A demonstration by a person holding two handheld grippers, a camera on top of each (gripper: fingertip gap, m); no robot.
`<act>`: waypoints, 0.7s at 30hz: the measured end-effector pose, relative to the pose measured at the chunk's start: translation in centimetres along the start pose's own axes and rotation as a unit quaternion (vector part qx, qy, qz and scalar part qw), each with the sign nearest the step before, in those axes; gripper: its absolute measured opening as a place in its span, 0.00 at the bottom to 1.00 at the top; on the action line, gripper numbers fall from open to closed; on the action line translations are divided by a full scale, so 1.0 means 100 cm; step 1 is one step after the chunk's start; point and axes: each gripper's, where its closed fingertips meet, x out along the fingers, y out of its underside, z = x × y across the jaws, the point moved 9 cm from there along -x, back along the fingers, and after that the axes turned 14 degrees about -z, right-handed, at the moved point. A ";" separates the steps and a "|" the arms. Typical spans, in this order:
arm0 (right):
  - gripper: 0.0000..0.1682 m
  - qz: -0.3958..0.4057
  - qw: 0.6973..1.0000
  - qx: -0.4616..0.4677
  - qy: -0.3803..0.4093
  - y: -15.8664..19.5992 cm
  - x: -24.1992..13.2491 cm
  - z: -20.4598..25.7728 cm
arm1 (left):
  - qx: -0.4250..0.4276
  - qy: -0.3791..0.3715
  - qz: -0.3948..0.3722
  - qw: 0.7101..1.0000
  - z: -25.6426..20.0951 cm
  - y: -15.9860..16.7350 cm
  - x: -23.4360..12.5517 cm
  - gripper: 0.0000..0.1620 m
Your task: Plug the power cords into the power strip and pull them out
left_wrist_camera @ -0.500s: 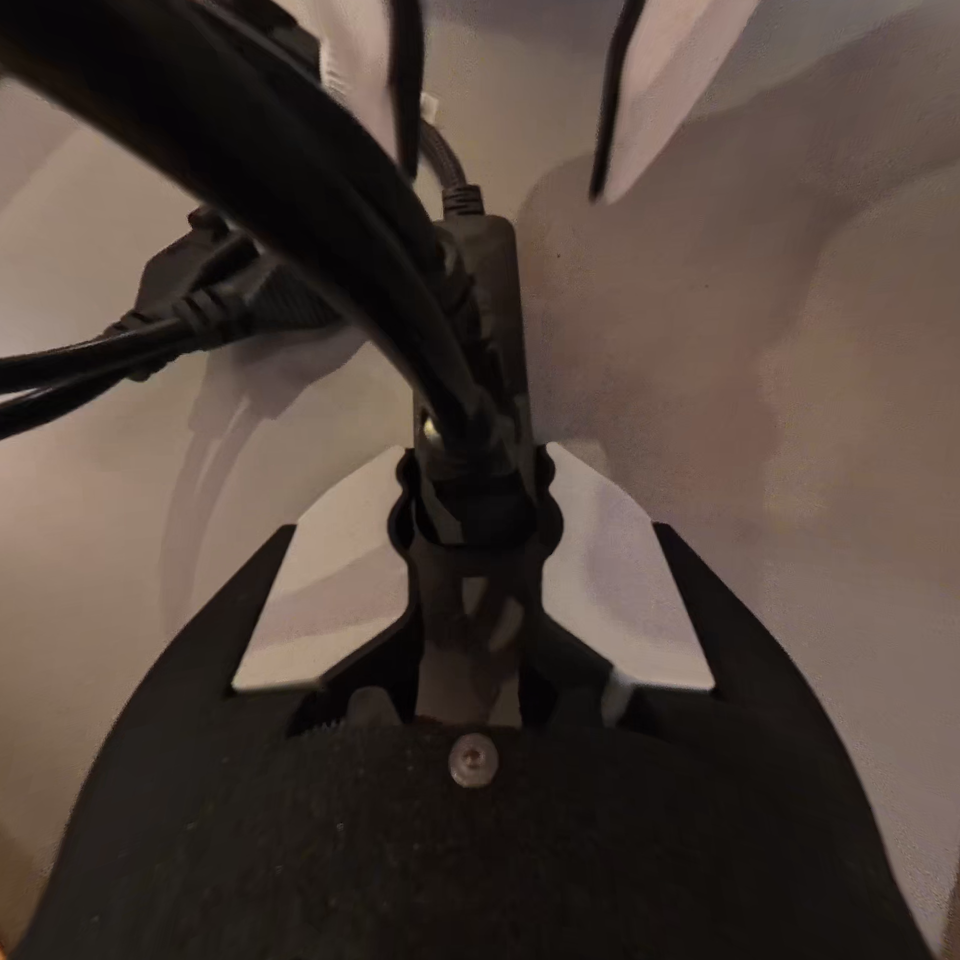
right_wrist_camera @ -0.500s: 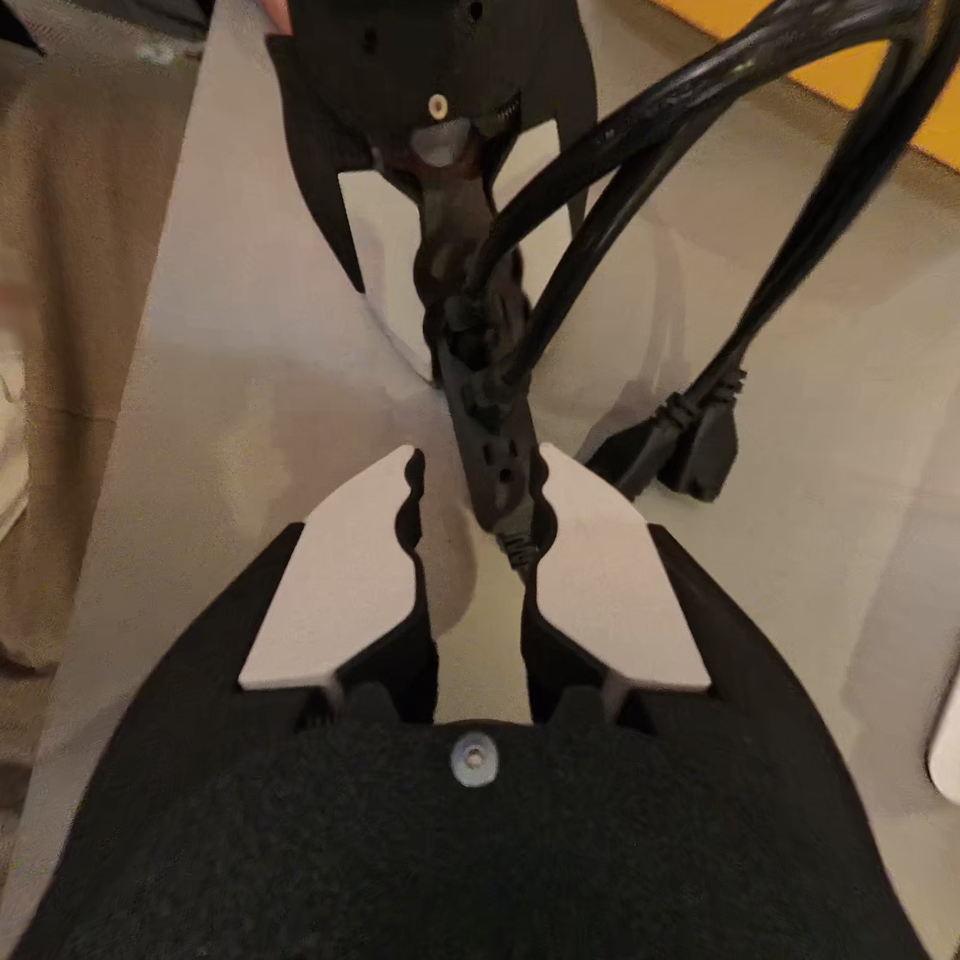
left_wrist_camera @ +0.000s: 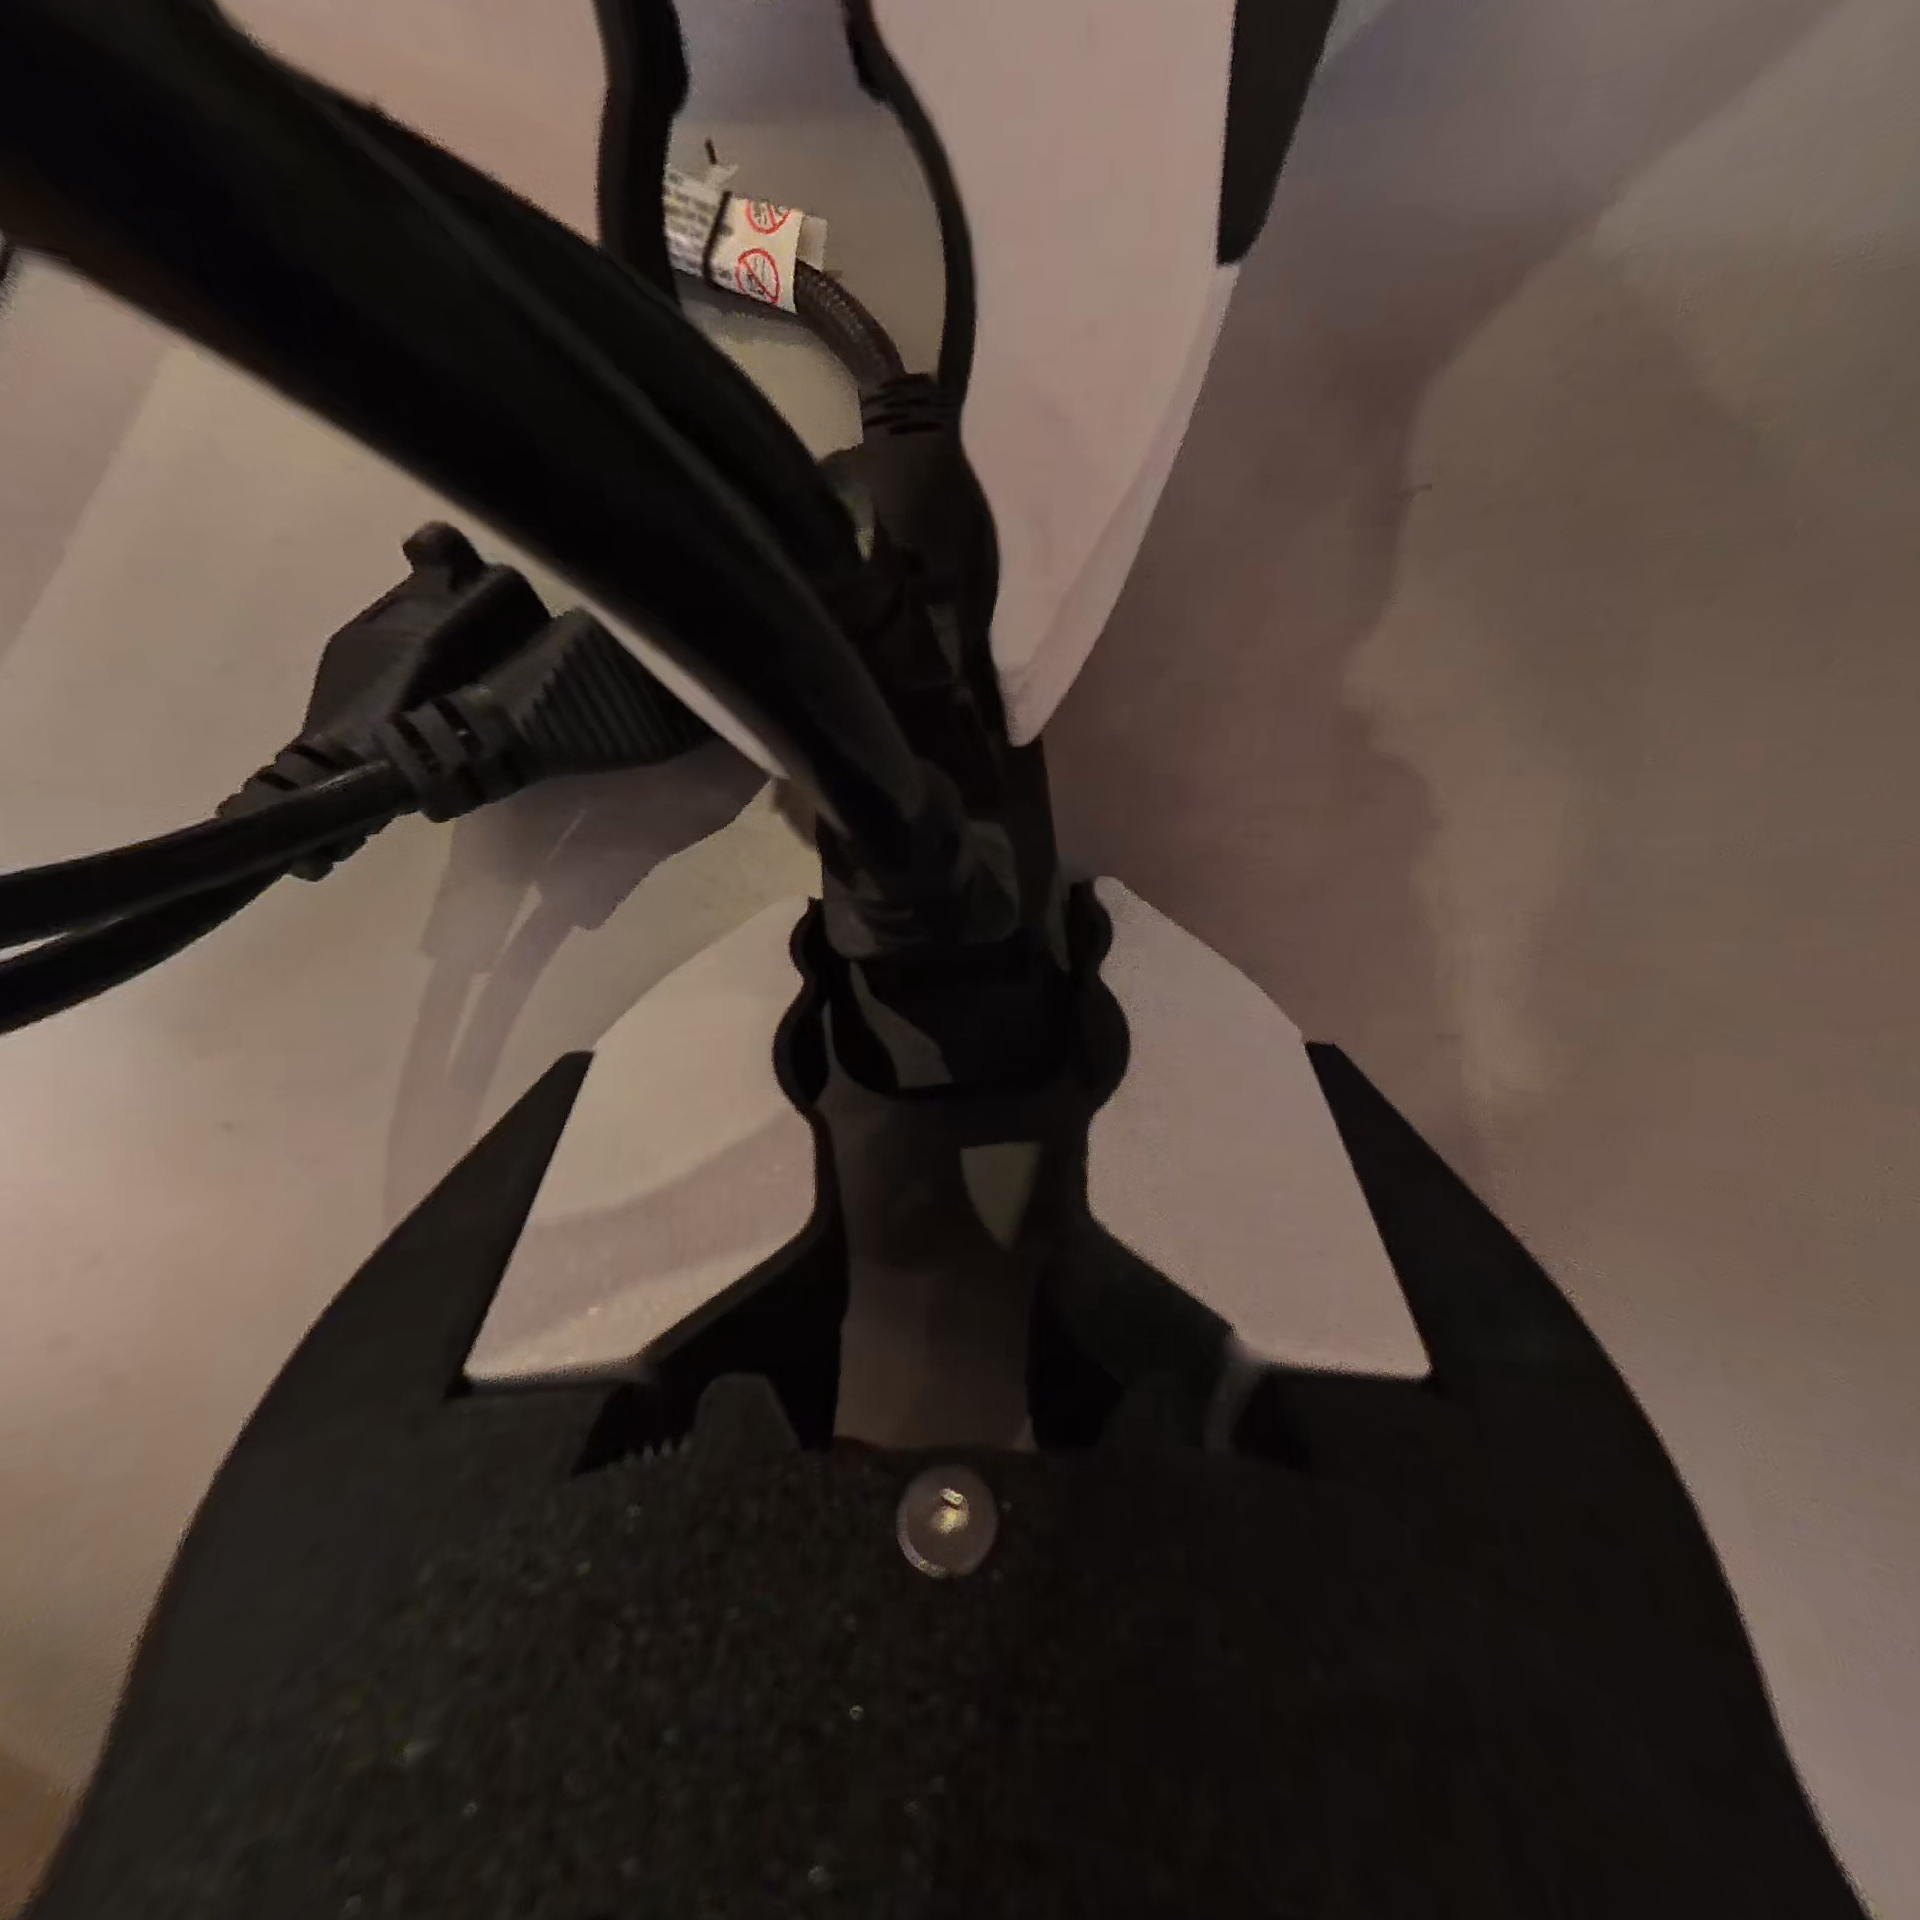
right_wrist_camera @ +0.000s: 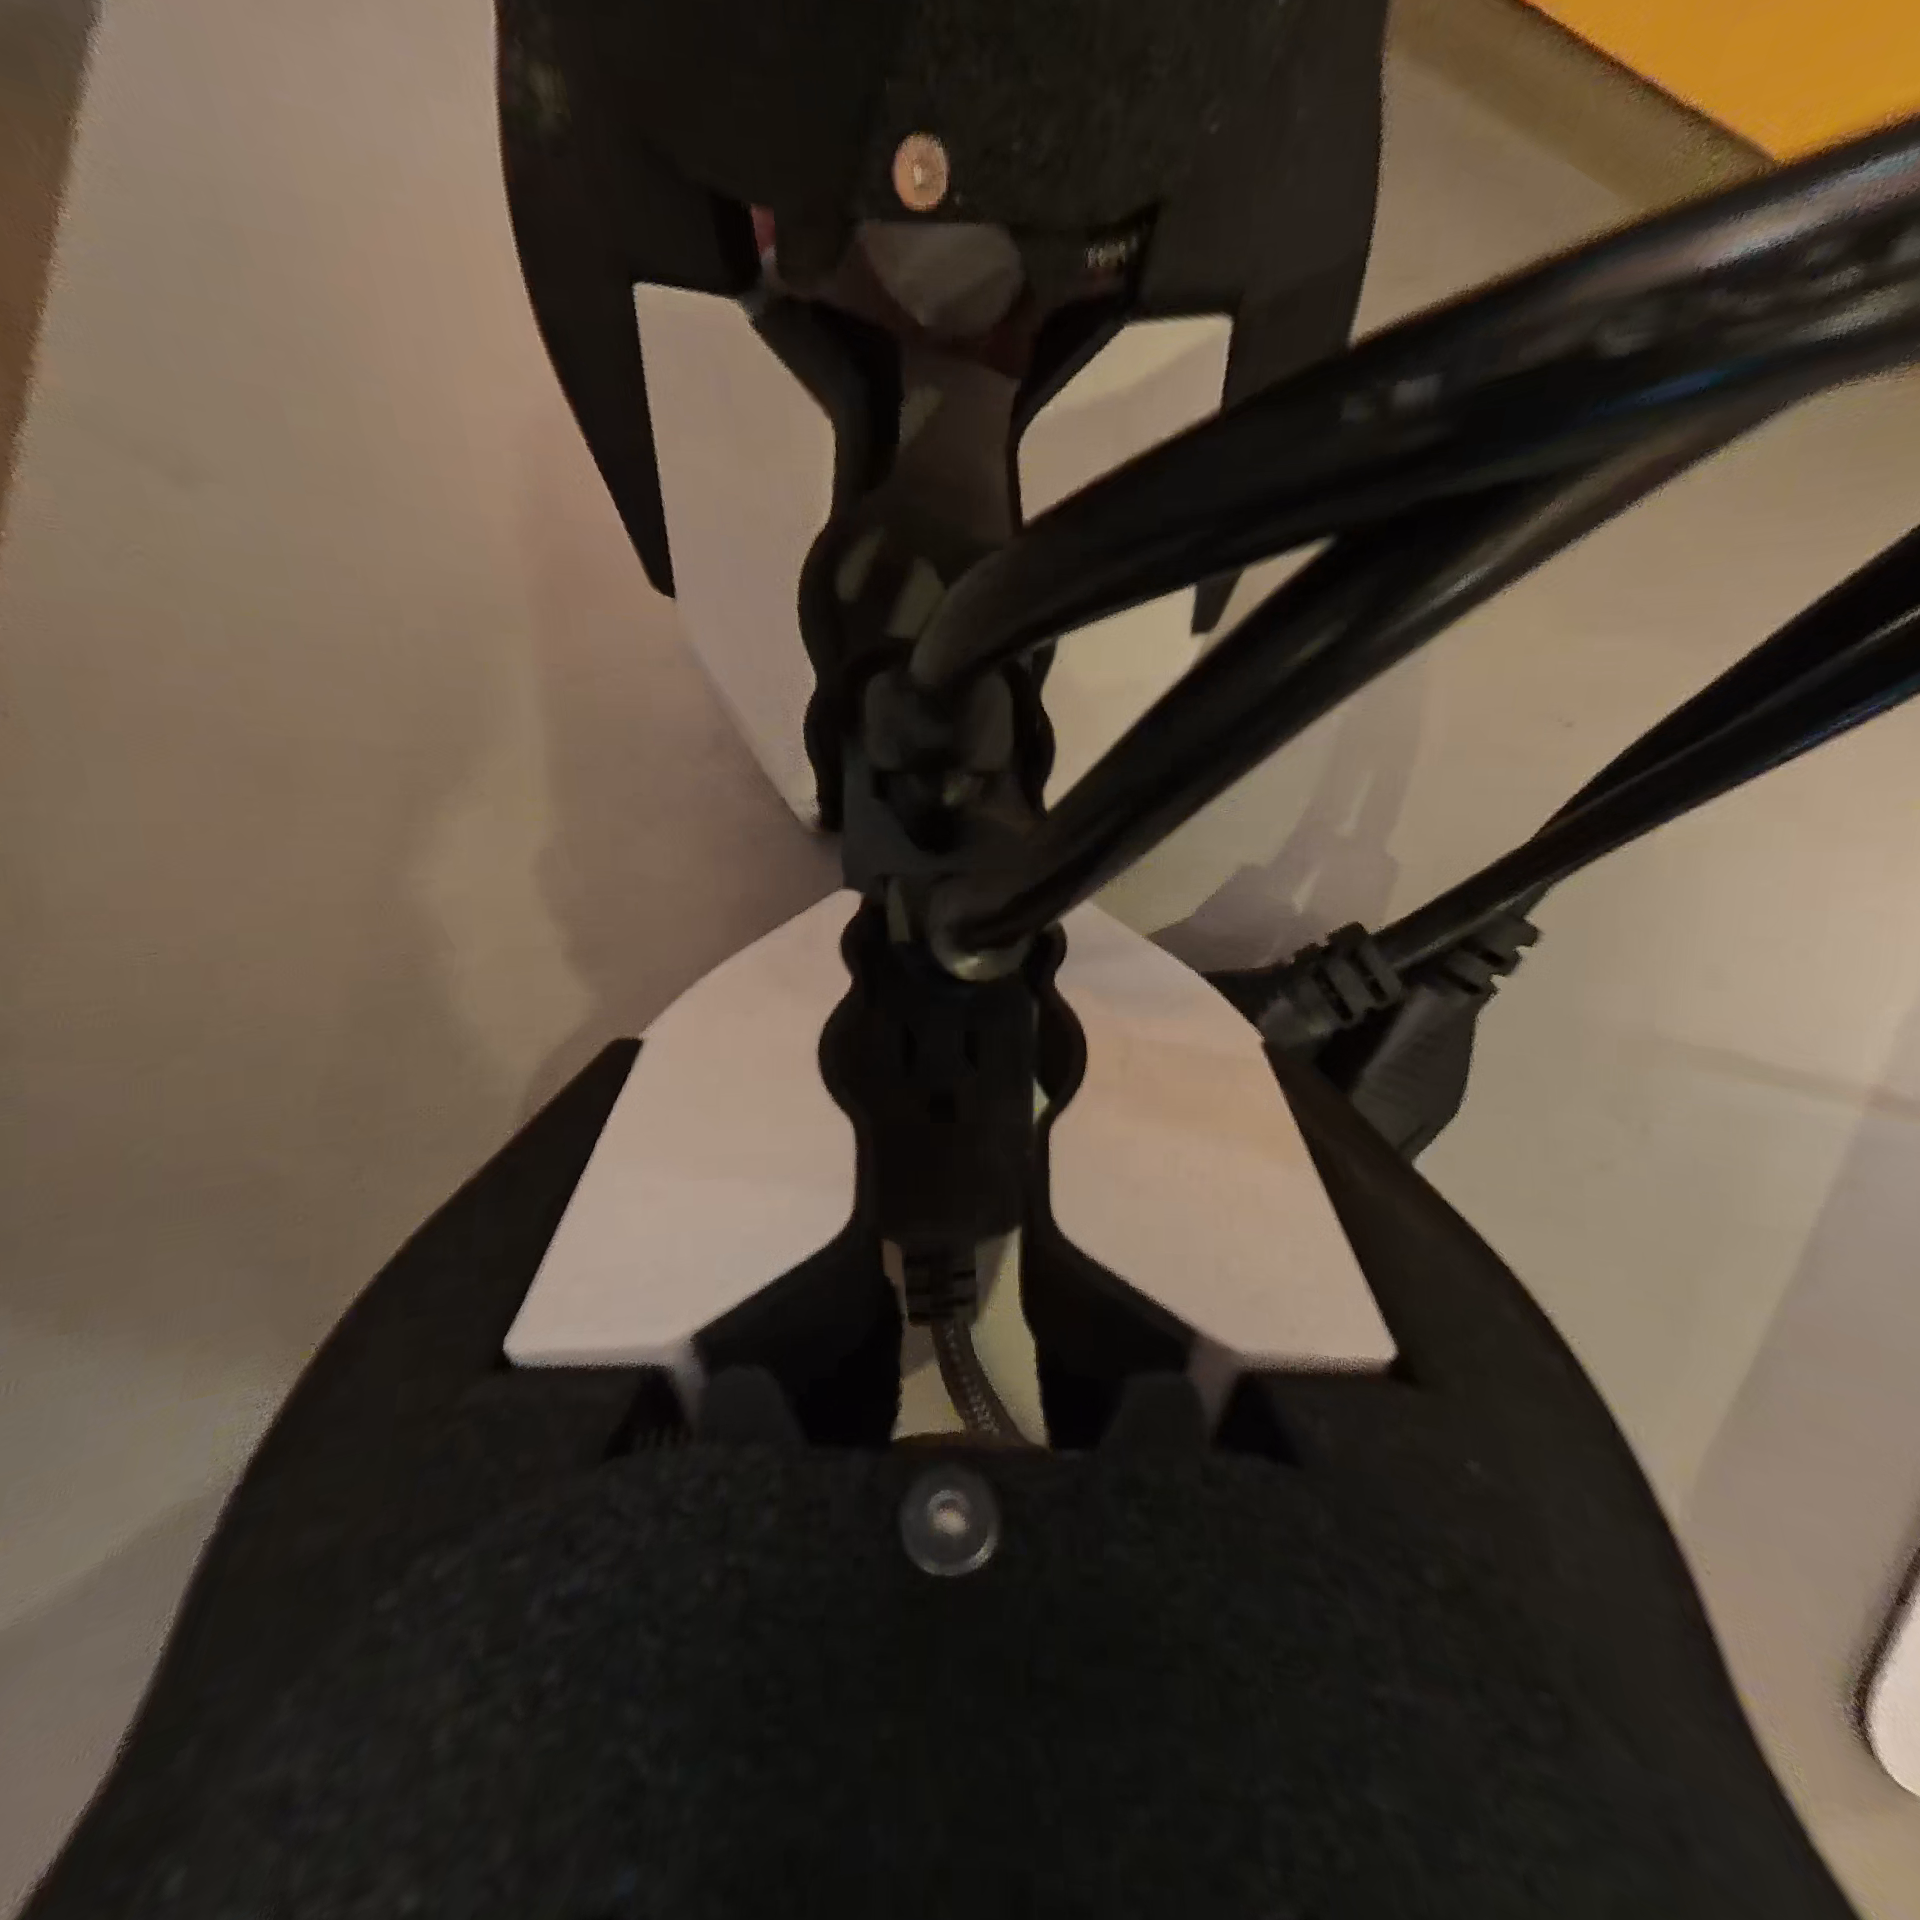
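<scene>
1. Left tool (left_wrist_camera: 940, 997) – fingers clenched on one end of the black power strip (left_wrist_camera: 997, 748); the strip runs straight away from the camera between them.
2. Right tool (right_wrist_camera: 951, 1023) – fingers closed on the opposite end of the power strip (right_wrist_camera: 940, 1101), the end where the braided supply cable (right_wrist_camera: 961, 1382) exits back toward that tool's body.
3. The two tools face each other along the strip, fingertips nearly touching. In the right wrist view the left tool (right_wrist_camera: 930, 727) sits directly ahead; in the left wrist view the right tool (left_wrist_camera: 790, 260) shows at the far end, straddling the braided supply cable (left_wrist_camera: 842, 322) and its white tag (left_wrist_camera: 743, 234).
4. Two power cords (right_wrist_camera: 1299, 665) are plugged into the strip's middle sockets, between the two grips. Both rise and arc off to the right in the right wrist view; in the left wrist view the power cords (left_wrist_camera: 436, 374) sweep off to upper left.
5. At least one empty socket is visible on the strip, between the right tool's fingers.
6. Two more plugs (right_wrist_camera: 1382, 1029) lie loose on the pale table (right_wrist_camera: 312, 727), just beside the strip and not inserted. The same plugs (left_wrist_camera: 488, 686) show left of the strip in the left wrist view, their cords trailing off to the left.
7. Whether the strip rests on the table or is lifted – cannot tell.
8. Yellow-orange strip (right_wrist_camera: 1745, 73) along the table's far right edge.
</scene>
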 end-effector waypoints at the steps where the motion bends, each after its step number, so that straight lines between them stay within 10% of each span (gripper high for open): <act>1: 0.16 -0.003 1.000 0.015 -0.012 0.000 0.001 -0.002 | 0.000 0.002 0.000 1.000 0.000 0.000 0.000 0.28; 21: 0.15 0.066 0.997 0.024 -0.031 -0.007 -0.005 -0.006 | 0.003 -0.020 -0.007 1.000 0.001 -0.001 0.002 0.28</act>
